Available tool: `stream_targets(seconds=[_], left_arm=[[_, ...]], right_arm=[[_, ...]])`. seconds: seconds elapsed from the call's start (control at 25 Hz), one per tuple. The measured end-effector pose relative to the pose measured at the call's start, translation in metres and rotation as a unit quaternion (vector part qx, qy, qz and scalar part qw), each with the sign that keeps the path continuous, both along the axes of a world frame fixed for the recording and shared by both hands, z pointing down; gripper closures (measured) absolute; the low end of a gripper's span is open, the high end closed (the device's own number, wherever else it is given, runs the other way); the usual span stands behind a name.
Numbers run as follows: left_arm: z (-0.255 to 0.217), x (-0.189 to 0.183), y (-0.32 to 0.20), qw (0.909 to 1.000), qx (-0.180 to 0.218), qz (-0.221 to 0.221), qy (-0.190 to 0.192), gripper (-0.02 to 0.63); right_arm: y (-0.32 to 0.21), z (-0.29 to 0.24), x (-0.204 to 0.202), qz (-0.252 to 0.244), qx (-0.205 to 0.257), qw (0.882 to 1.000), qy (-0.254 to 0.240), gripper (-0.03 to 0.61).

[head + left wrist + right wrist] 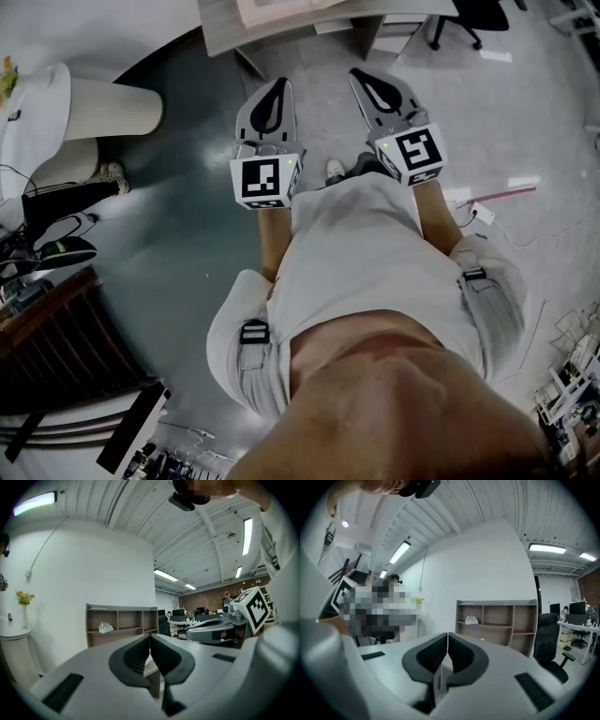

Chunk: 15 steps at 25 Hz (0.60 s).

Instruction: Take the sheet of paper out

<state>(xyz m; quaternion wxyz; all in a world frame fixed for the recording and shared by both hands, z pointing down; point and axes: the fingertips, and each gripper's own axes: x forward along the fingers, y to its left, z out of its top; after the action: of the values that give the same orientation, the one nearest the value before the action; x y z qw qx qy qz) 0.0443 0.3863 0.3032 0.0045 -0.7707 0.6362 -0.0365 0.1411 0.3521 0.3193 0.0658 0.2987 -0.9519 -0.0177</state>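
Both tongs pressed shut and empty, a person stands on the open grey floor (pixel 178 216) short of a wooden shelf unit (pixel 122 620). The left gripper (pixel 277 86) and right gripper (pixel 364 75) are held level, side by side and pointed at it.

No sheet is gripped. A pale flat thing (pixel 281 9) on the unit's top board may be the paper, though it cannot be told for sure. A crumpled white object (pixel 106 627) sits in the left compartment of the upper row.

The step in hand appears to be the approach, with nothing yet reached. The next move likely calls for closing the gap, parting one pair of jaws and sliding a pad under the sheet's free edge.

Room looks generous in front. A pale column (pixel 112 108) stands to the left and an office chair (pixel 548 639) to the right, both well apart from the tongs.
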Motion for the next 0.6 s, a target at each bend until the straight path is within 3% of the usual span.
stream_targets(seconds=[0.6], left_arm=[[0.011,-0.016,-0.055,0.9999,-0.009,-0.011,0.002,0.591]], right_arm=[[-0.058,0.013,-0.015,-0.006,-0.012,1.0,0.002,0.557]])
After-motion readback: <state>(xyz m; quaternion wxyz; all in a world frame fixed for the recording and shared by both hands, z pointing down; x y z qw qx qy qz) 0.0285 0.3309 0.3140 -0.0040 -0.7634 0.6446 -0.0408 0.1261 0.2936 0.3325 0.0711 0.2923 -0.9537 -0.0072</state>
